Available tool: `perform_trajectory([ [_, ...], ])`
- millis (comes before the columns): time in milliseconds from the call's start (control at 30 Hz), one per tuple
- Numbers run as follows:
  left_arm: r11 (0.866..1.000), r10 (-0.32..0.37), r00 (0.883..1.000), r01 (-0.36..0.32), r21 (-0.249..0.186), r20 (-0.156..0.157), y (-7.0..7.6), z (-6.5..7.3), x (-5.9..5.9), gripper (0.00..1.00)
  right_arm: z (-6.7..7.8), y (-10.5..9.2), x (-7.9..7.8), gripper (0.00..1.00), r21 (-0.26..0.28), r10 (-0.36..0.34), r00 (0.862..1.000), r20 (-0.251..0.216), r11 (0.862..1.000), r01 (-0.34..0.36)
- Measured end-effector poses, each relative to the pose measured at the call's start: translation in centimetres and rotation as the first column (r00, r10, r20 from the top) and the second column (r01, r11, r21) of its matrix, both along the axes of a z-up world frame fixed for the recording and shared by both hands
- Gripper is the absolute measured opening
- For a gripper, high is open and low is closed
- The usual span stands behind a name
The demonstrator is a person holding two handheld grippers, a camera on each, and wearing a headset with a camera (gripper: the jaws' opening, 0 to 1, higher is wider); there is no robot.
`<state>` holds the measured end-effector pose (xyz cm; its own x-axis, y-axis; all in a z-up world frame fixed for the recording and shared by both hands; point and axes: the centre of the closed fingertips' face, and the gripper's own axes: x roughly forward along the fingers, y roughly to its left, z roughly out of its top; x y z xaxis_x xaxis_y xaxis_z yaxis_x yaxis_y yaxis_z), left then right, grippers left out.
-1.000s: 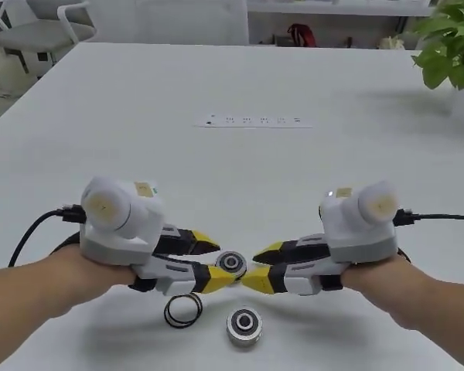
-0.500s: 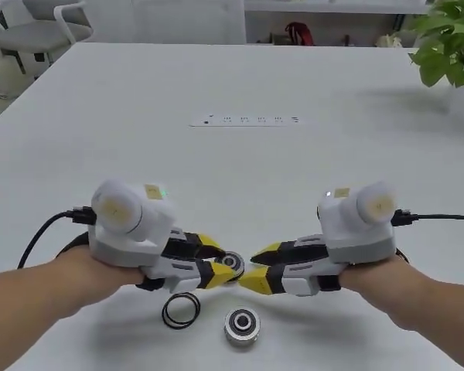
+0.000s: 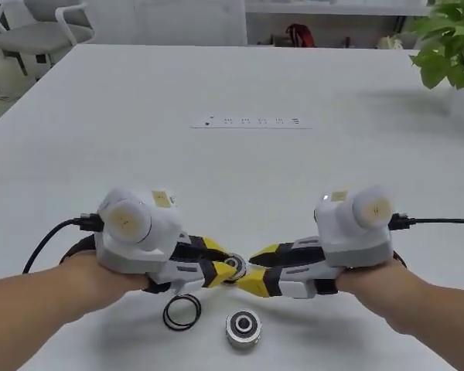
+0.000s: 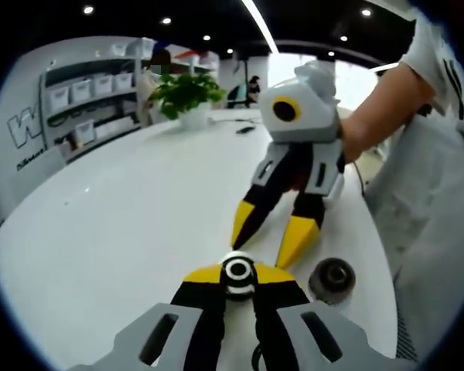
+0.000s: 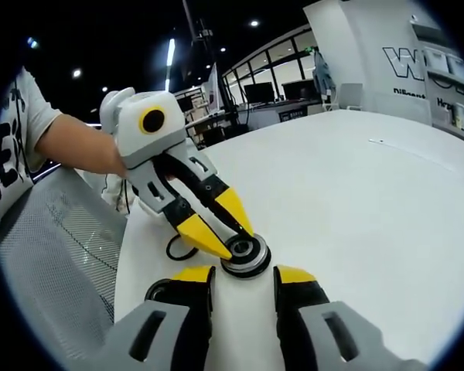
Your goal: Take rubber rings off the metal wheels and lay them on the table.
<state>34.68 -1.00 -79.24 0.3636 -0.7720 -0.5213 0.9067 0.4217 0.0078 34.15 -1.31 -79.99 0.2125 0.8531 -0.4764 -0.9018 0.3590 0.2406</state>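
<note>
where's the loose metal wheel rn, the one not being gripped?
Head view, bottom centre: the loose metal wheel lies on the table, just right of the black rubber rings and below the gripped wheel in frame.

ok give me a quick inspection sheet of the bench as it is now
surface: white table, looks clean
job's things: one wheel held; second wheel and black rings lying on the table
clutter: flat strip mid-table
grippers: left gripper shut on the wheel; right gripper open, tips close to that wheel
cables: left cable and right cable trail off the grippers
surroundings: plant, chair
</note>
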Motion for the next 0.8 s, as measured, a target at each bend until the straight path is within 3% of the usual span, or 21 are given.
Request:
perform_trajectory([
  [500, 1.0, 0.013, 1.0, -0.013, 0.003, -0.002, 0.0, 0.0, 0.0, 0.13, -0.3, 1.5, 0.3, 0.28, -0.049, 0.018, 0.996, 0.09, 0.999, -0.014],
  [567, 1.0, 0.014, 1.0, -0.014, 0.003, -0.003, 0.0, 0.0, 0.0, 0.13, -0.6, 1.4, 0.4, 0.26, -0.088, 0.03, 0.991, 0.129, 0.996, -0.019],
  [800, 1.0, 0.017, 1.0, -0.017, 0.001, -0.002, 0.0, 0.1, -0.1, 0.13, -0.5, 1.2, 0.4, 0.25, -0.082, 0.028, 0.992, 0.125, 0.996, -0.018],
])
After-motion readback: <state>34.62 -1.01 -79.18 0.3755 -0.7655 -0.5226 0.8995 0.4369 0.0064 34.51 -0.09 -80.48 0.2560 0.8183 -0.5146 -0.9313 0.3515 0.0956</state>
